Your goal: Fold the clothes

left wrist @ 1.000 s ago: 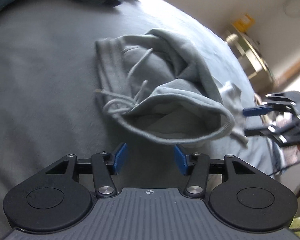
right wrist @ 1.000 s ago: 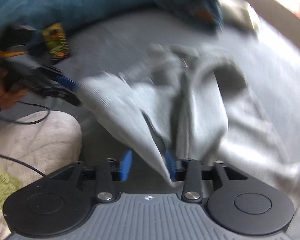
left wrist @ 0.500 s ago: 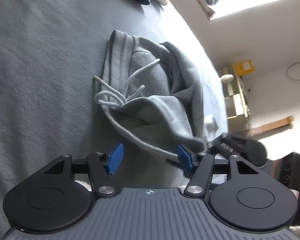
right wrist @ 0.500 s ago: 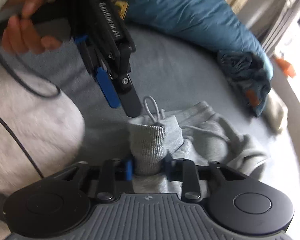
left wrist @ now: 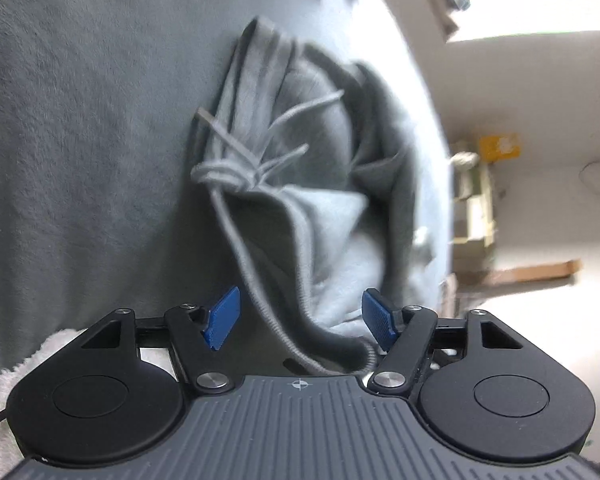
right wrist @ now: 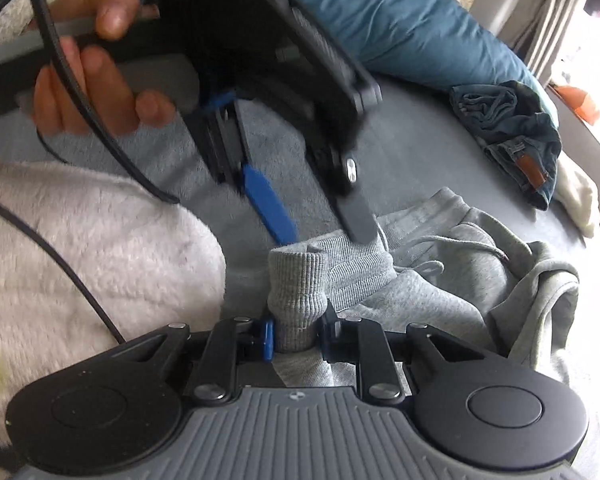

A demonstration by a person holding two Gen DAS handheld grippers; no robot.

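Evidently the right gripper (right wrist: 296, 336) has just clamped the grey ribbed sweatpants cuff (right wrist: 298, 292) to anchor it, while the left gripper (left wrist: 300, 318), just widened, straddles the hem ungripped.

**Right gripper clamped, left gripper spread**

The right gripper (right wrist: 296, 336) pinches a ribbed cuff (right wrist: 298, 292), its jaws having just closed further. The left gripper (left wrist: 300, 316), held in a hand (right wrist: 96, 64), points steeply down, its jaws having just been opening, pads pressing nothing.

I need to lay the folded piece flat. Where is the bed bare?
The grey bedcover is bare left of the grey sweatpants in the left wrist view. The jeans and blue pillow crowd the far edge.
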